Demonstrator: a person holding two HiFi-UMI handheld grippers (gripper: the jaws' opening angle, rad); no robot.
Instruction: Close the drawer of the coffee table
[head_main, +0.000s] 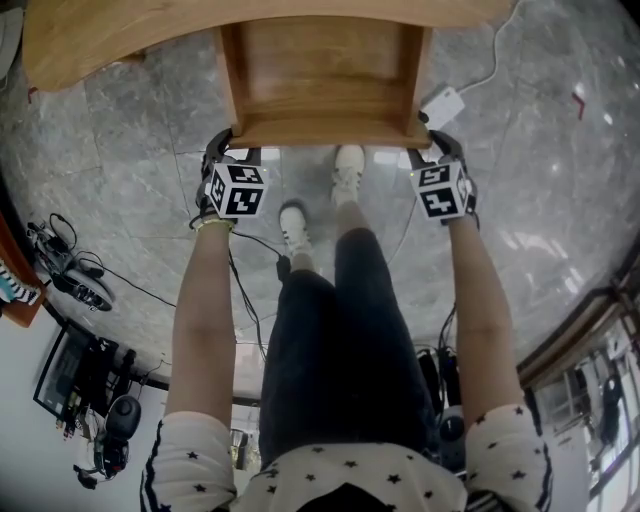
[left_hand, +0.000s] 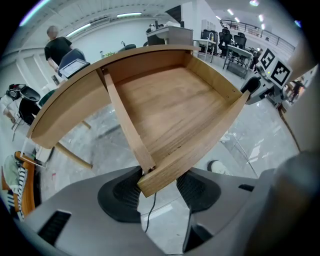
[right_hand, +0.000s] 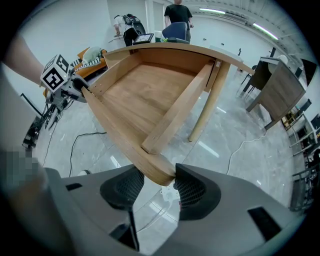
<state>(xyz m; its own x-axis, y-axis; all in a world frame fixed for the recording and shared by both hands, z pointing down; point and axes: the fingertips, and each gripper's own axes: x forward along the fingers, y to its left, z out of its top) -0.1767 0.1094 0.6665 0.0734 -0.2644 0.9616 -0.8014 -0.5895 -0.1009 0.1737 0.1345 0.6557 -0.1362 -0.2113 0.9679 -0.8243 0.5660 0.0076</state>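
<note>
The coffee table's wooden drawer (head_main: 325, 80) stands pulled out from under the curved tabletop (head_main: 90, 40), and its inside is bare. My left gripper (head_main: 228, 150) is at the drawer's front left corner. In the left gripper view that corner (left_hand: 150, 180) sits between the pads of the left gripper (left_hand: 157, 192), which touch it on both sides. My right gripper (head_main: 440, 150) is at the front right corner. In the right gripper view the rounded corner (right_hand: 160, 175) is pinched in the right gripper (right_hand: 159, 187). Both jaws are closed onto the drawer front.
A white power strip (head_main: 443, 105) and its cable lie on the marble floor right of the drawer. My feet (head_main: 348, 170) stand just in front of it. Cables and gear (head_main: 70, 270) lie at the left. A table leg (right_hand: 210, 107) stands beside the drawer.
</note>
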